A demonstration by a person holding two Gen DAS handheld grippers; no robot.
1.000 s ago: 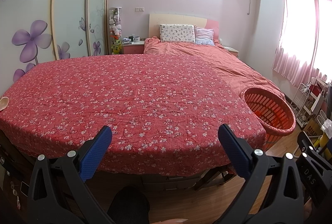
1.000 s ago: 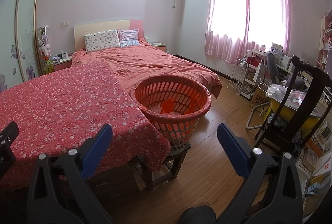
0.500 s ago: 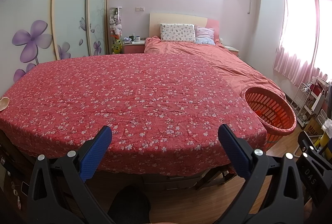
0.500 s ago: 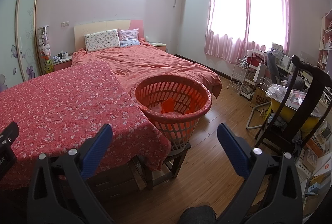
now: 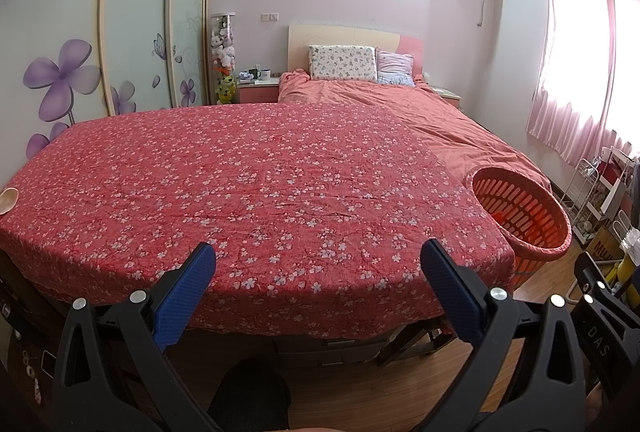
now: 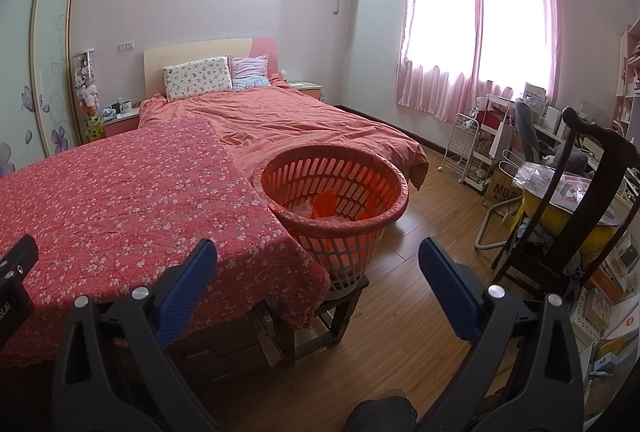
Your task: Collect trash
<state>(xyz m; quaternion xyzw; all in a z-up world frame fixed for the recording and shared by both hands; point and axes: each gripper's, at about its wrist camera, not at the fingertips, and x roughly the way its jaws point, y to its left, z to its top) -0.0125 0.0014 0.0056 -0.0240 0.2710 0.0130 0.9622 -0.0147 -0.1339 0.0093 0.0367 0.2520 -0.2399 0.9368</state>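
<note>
Tongs, left (image 5: 318,266): blue pads spread wide, nothing between them; low centre of the left wrist view, over the near edge of the worktop.
Tongs, right (image 6: 318,264): blue pads also spread wide, holding nothing; low centre of the right wrist view, pointing at the basket.
Worktop (image 5: 240,184): draped in red cloth with small white flowers; fills mid-frame in the left view, left half in the right view.
Basket (image 6: 384,172): round orange slotted plastic, upright, at the worktop's right corner, rim touching the cloth; centre of the right view, right edge of the left view.
Trash (image 6: 326,206): orange scrap plus pale crumpled film lying inside the basket.
Stool (image 6: 340,302): dark wood, under the basket.
Shell-like object (image 5: 9,198): pale, far left edge of the worktop; cannot tell what it is.
</note>
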